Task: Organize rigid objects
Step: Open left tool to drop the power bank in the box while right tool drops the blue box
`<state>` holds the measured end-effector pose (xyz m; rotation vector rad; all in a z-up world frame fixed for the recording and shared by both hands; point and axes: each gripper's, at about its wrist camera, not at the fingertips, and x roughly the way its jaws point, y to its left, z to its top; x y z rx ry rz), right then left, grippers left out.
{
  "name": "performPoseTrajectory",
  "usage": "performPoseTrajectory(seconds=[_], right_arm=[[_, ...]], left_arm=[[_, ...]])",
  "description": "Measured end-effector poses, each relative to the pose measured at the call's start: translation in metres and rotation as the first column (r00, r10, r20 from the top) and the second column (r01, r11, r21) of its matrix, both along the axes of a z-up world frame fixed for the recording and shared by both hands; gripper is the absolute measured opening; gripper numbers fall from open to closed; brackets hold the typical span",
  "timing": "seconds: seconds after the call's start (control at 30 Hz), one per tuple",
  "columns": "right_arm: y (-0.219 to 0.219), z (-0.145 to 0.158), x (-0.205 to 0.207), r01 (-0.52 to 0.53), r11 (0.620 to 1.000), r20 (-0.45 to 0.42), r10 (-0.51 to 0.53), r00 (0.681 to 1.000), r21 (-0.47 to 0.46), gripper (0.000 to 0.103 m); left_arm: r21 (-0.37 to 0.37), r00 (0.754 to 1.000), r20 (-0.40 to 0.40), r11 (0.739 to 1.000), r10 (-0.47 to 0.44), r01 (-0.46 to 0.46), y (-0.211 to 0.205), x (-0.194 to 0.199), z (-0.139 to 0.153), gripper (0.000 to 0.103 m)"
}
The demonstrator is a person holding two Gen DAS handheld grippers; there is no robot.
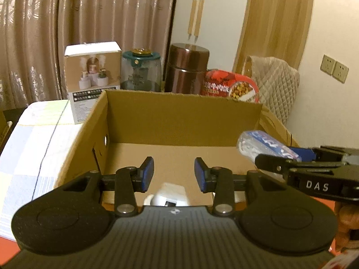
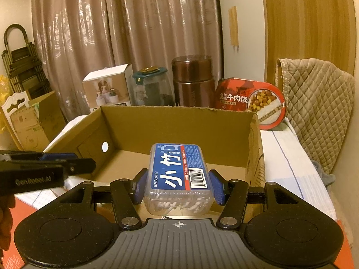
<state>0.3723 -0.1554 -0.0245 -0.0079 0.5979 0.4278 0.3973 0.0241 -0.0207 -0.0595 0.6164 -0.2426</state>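
Observation:
An open cardboard box (image 1: 179,96) (image 2: 179,109) stands on the table right ahead of both grippers, its floor bare. My right gripper (image 2: 178,185) is shut on a clear dental floss box with a blue label (image 2: 178,174) and holds it over the box's near edge. From the left wrist view the floss box (image 1: 264,143) juts out of the right gripper (image 1: 276,154) above the box's right wall. My left gripper (image 1: 174,174) has its pads narrowly apart. A blurred white object (image 1: 168,194) shows low between them, half hidden by the gripper body. The left gripper (image 2: 89,167) hangs at the box's left side.
Behind the box stand a white product carton (image 1: 92,76), a glass jar with a teal lid (image 1: 141,71), a brown flask (image 1: 187,67) and a red rice bowl (image 1: 231,85). A quilted chair cover (image 1: 276,83) is at the right, a checked tablecloth (image 1: 33,145) at the left.

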Motion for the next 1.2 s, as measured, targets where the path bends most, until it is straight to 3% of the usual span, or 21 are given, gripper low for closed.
performPoseTrajectory(seconds=[1.2], right_arm=[[-0.0043,-0.0067,0.0031,0.026,0.999,0.001,-0.026,1.0,-0.029,0.054]], left_arm=[[-0.016,1.0,-0.005,1.0,0.012,-0.012,0.0025,-0.0019,0.0019,0.034]])
